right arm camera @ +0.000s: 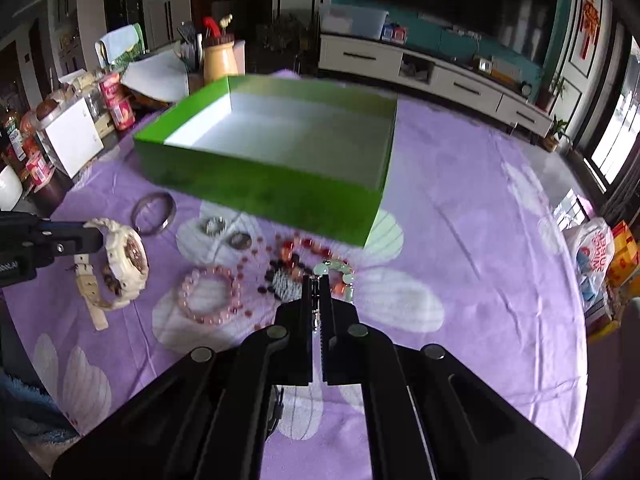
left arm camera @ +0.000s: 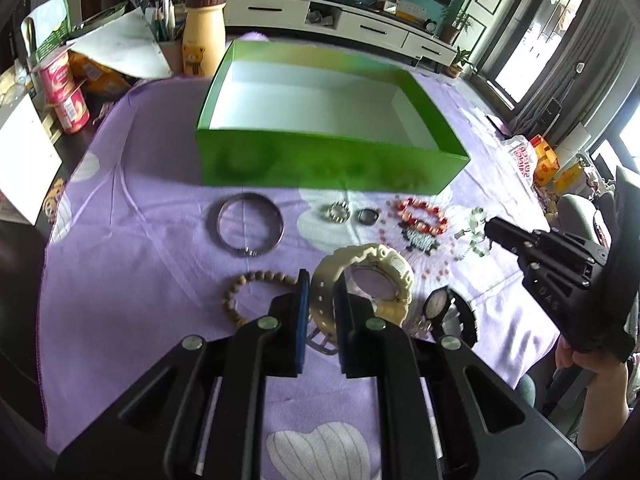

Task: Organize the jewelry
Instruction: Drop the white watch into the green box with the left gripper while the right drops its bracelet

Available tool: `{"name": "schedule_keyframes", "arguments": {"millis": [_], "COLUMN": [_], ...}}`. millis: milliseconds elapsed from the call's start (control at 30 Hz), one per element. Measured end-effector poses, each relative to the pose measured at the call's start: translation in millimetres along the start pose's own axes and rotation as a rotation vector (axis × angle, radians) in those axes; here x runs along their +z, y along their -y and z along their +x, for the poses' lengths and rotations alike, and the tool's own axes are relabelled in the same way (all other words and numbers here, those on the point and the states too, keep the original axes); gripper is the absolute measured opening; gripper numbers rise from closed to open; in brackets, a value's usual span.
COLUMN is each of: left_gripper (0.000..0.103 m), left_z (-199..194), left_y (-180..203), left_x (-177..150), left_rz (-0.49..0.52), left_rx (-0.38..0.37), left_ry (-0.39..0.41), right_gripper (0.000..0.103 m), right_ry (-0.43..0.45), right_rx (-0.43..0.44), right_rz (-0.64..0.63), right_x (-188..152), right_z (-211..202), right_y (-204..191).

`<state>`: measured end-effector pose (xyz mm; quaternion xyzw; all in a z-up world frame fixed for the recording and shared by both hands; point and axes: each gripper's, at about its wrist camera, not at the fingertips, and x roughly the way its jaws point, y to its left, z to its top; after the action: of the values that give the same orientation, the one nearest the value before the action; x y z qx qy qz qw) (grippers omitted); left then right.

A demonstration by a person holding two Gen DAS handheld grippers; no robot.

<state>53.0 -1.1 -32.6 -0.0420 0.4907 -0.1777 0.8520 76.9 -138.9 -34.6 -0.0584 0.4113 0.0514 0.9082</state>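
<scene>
On the purple flowered cloth in front of the empty green cardboard box [left arm camera: 320,160], the left tongs [left arm camera: 322,280] clamp the cream plastic watch's [left arm camera: 372,280] strap, while the right tongs [right arm camera: 320,280] pinch a pale green bead bracelet [right arm camera: 340,270].

Bangle [left arm camera: 250,224] lies before box [left arm camera: 320,156].

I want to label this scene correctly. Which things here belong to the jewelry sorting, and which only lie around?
For the job:
- green box
- cream watch, in the left claw
- pale green bead bracelet, in the right claw
- silver bangle
- wooden bead bracelet

Lying about:
- yellow bottle
- red cans
</scene>
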Motion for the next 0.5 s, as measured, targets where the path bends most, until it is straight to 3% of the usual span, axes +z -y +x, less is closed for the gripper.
{"name": "schedule_keyframes", "arguments": {"millis": [500], "left_gripper": [0.011], "left_z": [-8], "left_y": [-8], "left_x": [93], "left_rz": [-0.024], "left_rx": [0.021], "left_ry": [0.1], "right_gripper": [0.002], "right_ry": [0.17], "right_rx": [0.03], "right_rz": [0.004], "right_x": [86], "right_z": [-19], "right_y": [-2]}}
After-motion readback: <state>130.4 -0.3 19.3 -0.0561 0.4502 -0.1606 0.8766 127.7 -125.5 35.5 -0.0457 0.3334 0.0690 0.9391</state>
